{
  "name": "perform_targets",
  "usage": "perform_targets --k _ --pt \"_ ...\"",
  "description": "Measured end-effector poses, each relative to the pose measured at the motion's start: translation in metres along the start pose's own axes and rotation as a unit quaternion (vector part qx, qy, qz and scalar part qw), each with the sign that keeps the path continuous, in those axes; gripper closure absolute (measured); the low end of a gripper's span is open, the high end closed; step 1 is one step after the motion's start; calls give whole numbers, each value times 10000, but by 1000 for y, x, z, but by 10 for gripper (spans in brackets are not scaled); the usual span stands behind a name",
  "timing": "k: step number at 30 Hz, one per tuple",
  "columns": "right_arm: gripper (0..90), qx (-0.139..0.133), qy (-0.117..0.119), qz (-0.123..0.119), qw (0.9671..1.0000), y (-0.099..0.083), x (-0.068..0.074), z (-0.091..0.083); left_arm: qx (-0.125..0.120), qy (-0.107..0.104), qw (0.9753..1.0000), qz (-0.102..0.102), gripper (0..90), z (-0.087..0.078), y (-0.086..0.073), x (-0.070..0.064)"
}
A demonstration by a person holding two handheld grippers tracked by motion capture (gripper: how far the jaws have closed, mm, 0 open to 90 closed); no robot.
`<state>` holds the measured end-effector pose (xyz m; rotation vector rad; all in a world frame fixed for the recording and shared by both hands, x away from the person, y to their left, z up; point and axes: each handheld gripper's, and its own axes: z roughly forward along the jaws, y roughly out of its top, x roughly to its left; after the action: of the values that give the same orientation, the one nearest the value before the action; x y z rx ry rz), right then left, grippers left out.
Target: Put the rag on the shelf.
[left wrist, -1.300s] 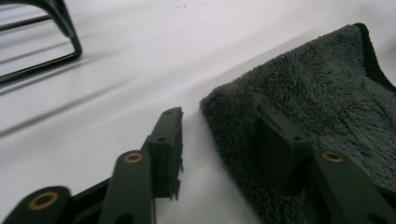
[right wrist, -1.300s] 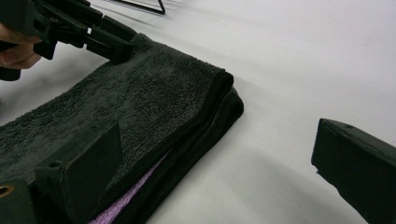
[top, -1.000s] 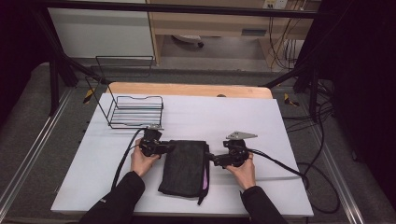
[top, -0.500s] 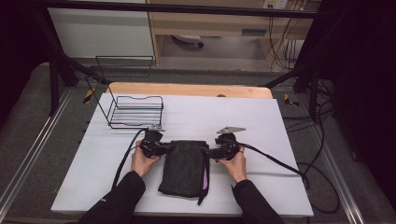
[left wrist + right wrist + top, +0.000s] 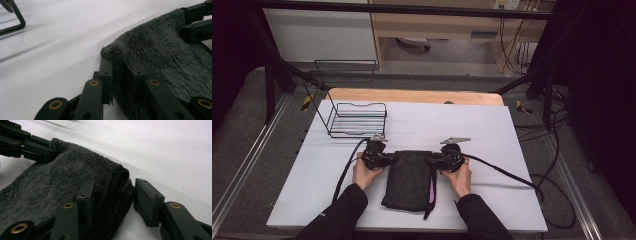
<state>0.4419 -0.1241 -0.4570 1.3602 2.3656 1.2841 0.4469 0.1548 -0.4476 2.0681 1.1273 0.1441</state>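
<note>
A dark grey fluffy towel [image 5: 409, 180] lies folded on the white table [image 5: 492, 130], with a purple strip along its right edge. My left gripper [image 5: 387, 159] is at the towel's far left corner. In the left gripper view its jaws [image 5: 118, 65] stand close together with the towel [image 5: 162, 57] corner pinched between them. My right gripper [image 5: 435, 160] is at the far right corner. In the right gripper view its jaws [image 5: 113, 188] straddle the folded edge of the towel [image 5: 62, 177], and a gap shows beside the right-hand jaw.
A black wire rack [image 5: 357, 117] stands at the table's back left, just beyond my left gripper. The rack's foot [image 5: 12, 20] also shows in the left gripper view. Cables trail from both grippers, the right one [image 5: 507, 172] looping off the table's right side.
Both hands have moved inward toward each other, bringing the grippers onto the towel's two far corners. The left jaws now hold the corner. The towel has not shifted.
</note>
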Motion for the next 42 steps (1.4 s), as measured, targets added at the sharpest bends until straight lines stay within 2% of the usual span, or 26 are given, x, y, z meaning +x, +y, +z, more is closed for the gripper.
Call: perform_targets --k 3,13,18,23,27,36,42 --pt "600 56 76 174 9998 0 2 0 -14 61 10000 19 779 0 0 -2" --pt "735 181 247 376 9988 1 0 0 -61 48 10000 -21 815 -2 -1 -2" --pt "749 179 248 398 9987 1 0 0 -118 38 9999 -34 821 -5 -1 -2" --pt "752 124 235 417 9988 2 2 -3 -290 -35 9996 -45 824 -15 1 -4" --pt "751 37 261 365 9990 3 3 -7 -414 -44 9991 58 825 -24 2 -8" --pt "752 -168 373 346 9986 7 7 -19 -554 -140 9983 146 824 -35 3 -13" --pt "755 -309 446 265 9982 10 10 -31 -736 -185 9968 234 823 -45 3 -18"
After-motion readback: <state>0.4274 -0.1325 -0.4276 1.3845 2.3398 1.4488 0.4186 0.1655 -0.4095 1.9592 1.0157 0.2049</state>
